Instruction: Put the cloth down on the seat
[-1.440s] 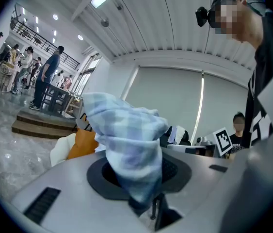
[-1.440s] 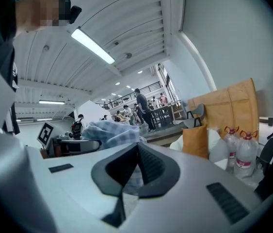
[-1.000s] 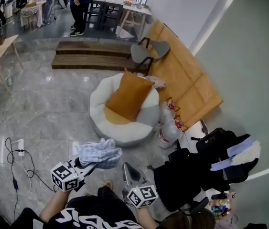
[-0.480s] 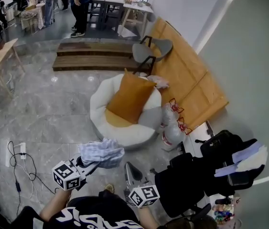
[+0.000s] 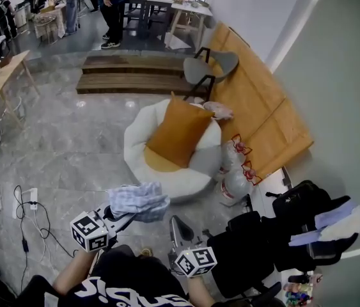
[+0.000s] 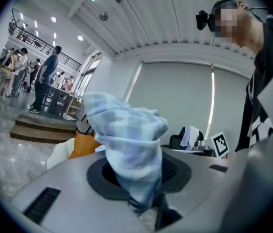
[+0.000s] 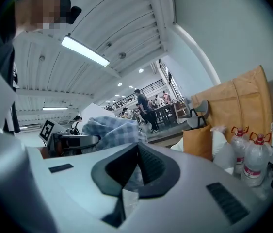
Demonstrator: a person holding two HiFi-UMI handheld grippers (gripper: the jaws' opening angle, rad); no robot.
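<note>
The cloth (image 5: pixel 138 200) is clamped in the left gripper (image 5: pixel 117 215) at the lower left of the head view. The jaws are closed on its lower end, and the rest is bunched above them. The cloth is held in the air, just below the seat (image 5: pixel 140 147) in the frame and not laid on it. The seat is shown at centre frame, with an orange cushion (image 5: pixel 178 130) leaned on it. The right gripper (image 5: pixel 177 226) is held at lower centre, just beside the cloth — its jaws are brought together with nothing between them.
</note>
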